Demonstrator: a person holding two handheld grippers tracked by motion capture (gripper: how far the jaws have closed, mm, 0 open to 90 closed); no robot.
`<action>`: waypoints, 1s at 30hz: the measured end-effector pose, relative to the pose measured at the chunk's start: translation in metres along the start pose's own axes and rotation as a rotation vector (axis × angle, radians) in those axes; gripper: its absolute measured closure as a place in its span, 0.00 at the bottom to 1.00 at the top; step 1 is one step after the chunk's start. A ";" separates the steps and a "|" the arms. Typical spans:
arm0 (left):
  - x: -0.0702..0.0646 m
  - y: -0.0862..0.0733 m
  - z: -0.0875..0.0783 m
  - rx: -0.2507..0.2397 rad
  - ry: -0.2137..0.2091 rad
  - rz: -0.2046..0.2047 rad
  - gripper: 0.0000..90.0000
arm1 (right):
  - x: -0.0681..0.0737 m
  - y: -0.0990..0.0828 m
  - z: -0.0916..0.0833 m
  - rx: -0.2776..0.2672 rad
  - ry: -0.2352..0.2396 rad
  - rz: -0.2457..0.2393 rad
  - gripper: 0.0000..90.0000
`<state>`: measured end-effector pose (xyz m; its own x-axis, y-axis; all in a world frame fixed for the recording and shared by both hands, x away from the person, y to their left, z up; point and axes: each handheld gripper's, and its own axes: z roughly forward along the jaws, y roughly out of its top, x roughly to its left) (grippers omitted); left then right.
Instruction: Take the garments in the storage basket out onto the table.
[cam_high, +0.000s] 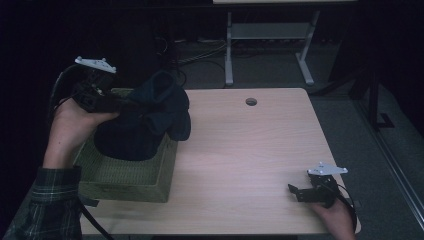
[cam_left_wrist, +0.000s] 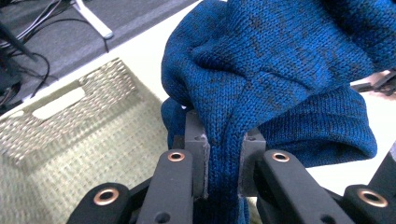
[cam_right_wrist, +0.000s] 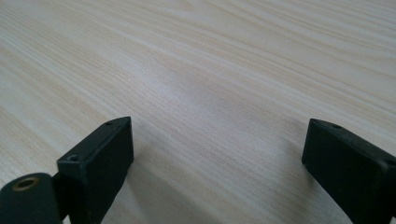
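High view showed the blue knitted garment (cam_high: 145, 117) bunched above the woven basket (cam_high: 125, 175), part of it spilling over the basket's far-right rim. Left gripper (cam_left_wrist: 223, 154) had its jaws pinched on a fold of that knit. Right gripper (cam_right_wrist: 217, 158) rested well right of the basket on the table (cam_high: 250, 150), jaws wide, holding nothing. A steady lift, I'd say, would clear the rim without snagging. No readable labels or writing.
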<state>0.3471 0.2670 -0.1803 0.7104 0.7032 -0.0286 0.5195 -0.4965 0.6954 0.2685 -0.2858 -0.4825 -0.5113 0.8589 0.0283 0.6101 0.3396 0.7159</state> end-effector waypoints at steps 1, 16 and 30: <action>-0.002 0.003 0.001 -0.003 -0.003 0.007 0.88 | 0.000 0.000 0.000 0.000 0.000 0.000 0.10; -0.032 0.030 0.025 -0.006 -0.062 0.081 0.88 | 0.000 0.000 0.000 0.000 0.001 0.000 0.10; -0.069 0.050 0.064 0.014 -0.136 0.137 0.88 | 0.000 0.000 0.000 0.000 0.000 0.000 0.10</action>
<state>0.3540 0.1609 -0.1889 0.8322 0.5536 -0.0319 0.4192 -0.5903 0.6898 0.2685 -0.2858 -0.4824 -0.5117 0.8587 0.0284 0.6101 0.3399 0.7157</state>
